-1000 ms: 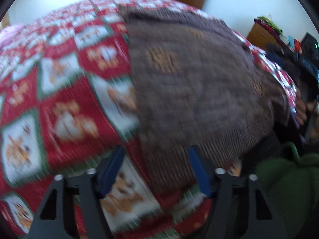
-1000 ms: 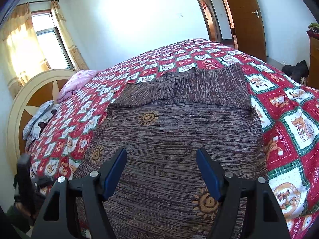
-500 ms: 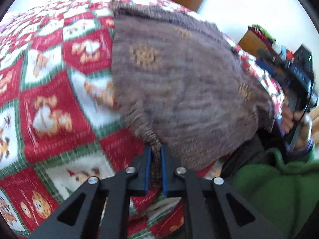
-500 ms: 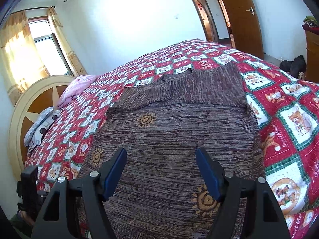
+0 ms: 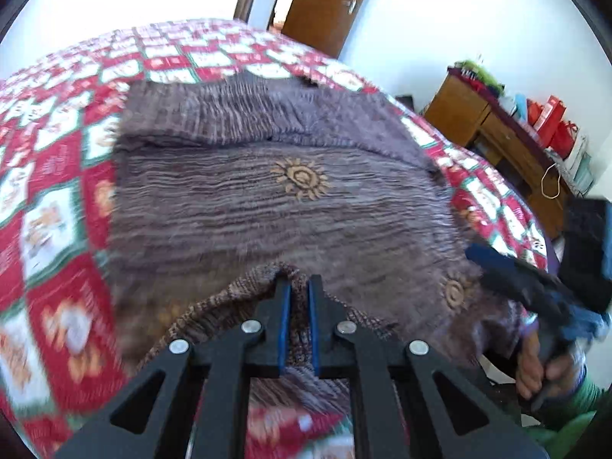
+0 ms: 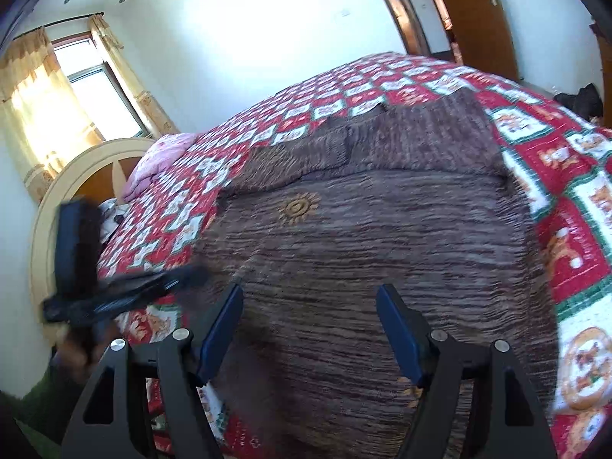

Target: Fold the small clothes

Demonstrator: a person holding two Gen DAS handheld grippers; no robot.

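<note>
A brown knitted sweater [image 5: 267, 199] with orange sun motifs lies flat on the red patchwork bedspread [image 5: 49, 206]; it also shows in the right wrist view [image 6: 382, 248]. My left gripper [image 5: 299, 287] is shut on the sweater's hem, which is lifted and curled over the body of the sweater. My right gripper [image 6: 310, 298] is open and empty, hovering over the sweater's lower part. The right gripper shows at the right edge of the left wrist view [image 5: 508, 271], and the left gripper shows at the left of the right wrist view [image 6: 126, 290].
A wooden dresser [image 5: 493, 130] with bags on it stands to the right of the bed. A headboard [image 6: 57, 199] and pink pillow [image 6: 160, 157] are at the bed's far left. A wooden door [image 6: 470, 11] is behind the bed.
My left gripper closed on the sweater's hem and has lifted and carried it over the sweater. My right gripper stayed open and tilted slightly over the sweater.
</note>
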